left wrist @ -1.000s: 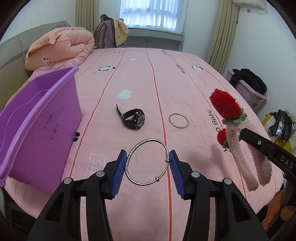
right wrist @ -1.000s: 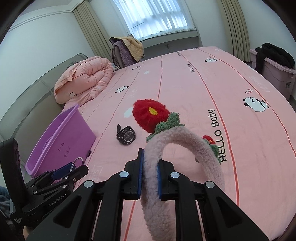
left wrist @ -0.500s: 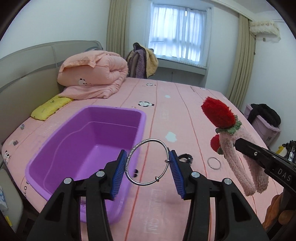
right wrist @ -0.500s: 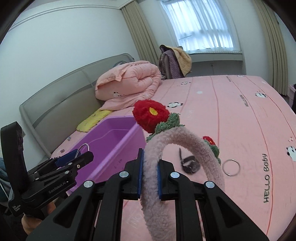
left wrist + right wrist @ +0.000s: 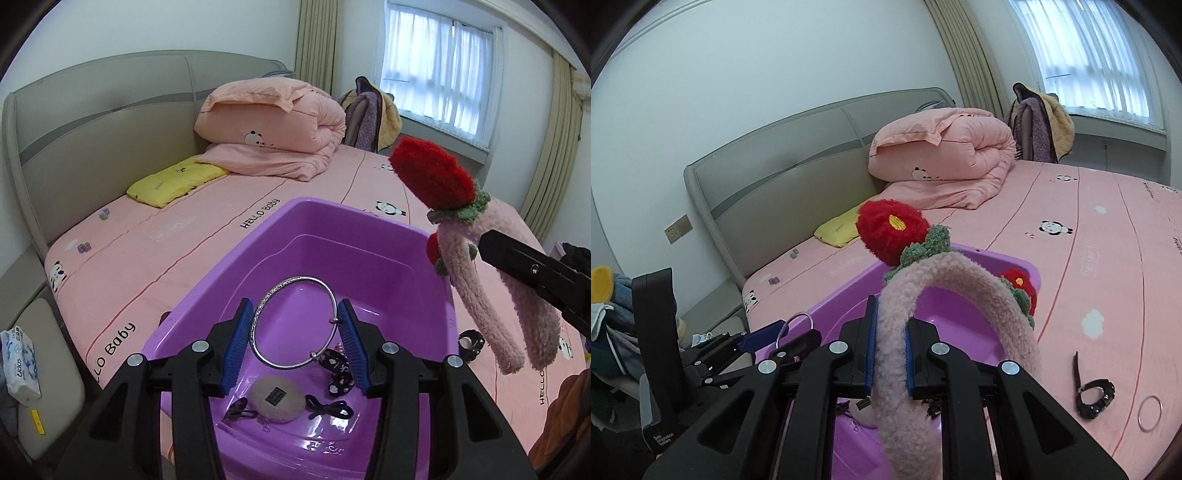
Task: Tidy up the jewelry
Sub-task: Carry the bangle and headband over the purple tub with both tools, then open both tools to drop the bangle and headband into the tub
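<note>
My left gripper [image 5: 295,343] is shut on a silver bangle [image 5: 266,314] and holds it above the purple bin [image 5: 314,214] on the pink bed. My right gripper [image 5: 889,354] is shut on a fluffy pink headband [image 5: 964,280] with red flowers, over the bin's right rim [image 5: 1015,260]. The headband also shows in the left wrist view [image 5: 506,317]. In the bin lie a grey round pad [image 5: 277,398] and black hair ties [image 5: 338,369]. A black watch [image 5: 1093,397] and a small silver ring [image 5: 1150,413] lie on the bed to the right of the bin.
A folded pink quilt [image 5: 269,122] and a yellow pillow [image 5: 177,181] lie by the grey headboard [image 5: 92,147]. A chair with clothes [image 5: 1041,122] stands by the window. A tissue pack [image 5: 18,358] lies on the bedside ledge at the left.
Both grippers have swung left from the watch and ring to over the purple bin, each keeping its hold. The bin's contents have come into view.
</note>
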A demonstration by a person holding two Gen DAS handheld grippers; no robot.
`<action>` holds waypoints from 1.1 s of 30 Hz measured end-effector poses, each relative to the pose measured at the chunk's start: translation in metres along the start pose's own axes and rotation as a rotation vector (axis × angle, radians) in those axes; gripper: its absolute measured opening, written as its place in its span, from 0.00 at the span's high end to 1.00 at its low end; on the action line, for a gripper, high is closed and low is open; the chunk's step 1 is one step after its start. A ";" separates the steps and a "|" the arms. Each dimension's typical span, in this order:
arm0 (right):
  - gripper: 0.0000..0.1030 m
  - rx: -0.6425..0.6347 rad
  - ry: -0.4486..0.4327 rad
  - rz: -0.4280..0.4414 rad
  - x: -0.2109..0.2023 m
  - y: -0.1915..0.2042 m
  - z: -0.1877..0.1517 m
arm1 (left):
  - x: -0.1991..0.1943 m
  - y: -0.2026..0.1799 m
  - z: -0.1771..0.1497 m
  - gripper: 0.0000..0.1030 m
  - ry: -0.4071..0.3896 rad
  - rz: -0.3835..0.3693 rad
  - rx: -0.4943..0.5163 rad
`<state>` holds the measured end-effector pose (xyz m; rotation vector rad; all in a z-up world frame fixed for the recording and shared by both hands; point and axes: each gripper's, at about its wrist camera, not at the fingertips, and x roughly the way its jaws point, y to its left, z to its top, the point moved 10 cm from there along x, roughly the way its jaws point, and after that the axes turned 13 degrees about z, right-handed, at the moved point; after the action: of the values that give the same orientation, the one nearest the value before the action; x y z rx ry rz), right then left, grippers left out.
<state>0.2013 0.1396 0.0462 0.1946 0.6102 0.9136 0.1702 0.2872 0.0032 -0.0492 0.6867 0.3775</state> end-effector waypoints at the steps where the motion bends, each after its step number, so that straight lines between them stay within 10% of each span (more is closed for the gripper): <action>1: 0.88 0.008 0.011 0.009 0.010 -0.001 0.000 | 0.008 0.000 0.000 0.55 0.009 0.005 0.000; 11: 0.85 0.030 0.153 -0.052 0.084 -0.015 -0.018 | 0.060 0.010 -0.014 0.54 0.124 0.052 0.006; 14: 0.38 0.014 0.127 -0.101 0.082 -0.023 -0.016 | 0.063 0.012 -0.019 0.33 0.127 0.081 0.015; 16: 0.37 -0.004 0.108 -0.126 0.079 -0.025 -0.013 | 0.059 0.015 -0.018 0.17 0.096 0.096 0.013; 33: 0.37 -0.012 0.159 -0.171 0.068 -0.039 -0.025 | 0.049 0.012 -0.026 0.17 0.116 0.102 0.002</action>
<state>0.2448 0.1675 -0.0186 0.0583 0.7566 0.7709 0.1848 0.3097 -0.0473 -0.0342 0.8065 0.4751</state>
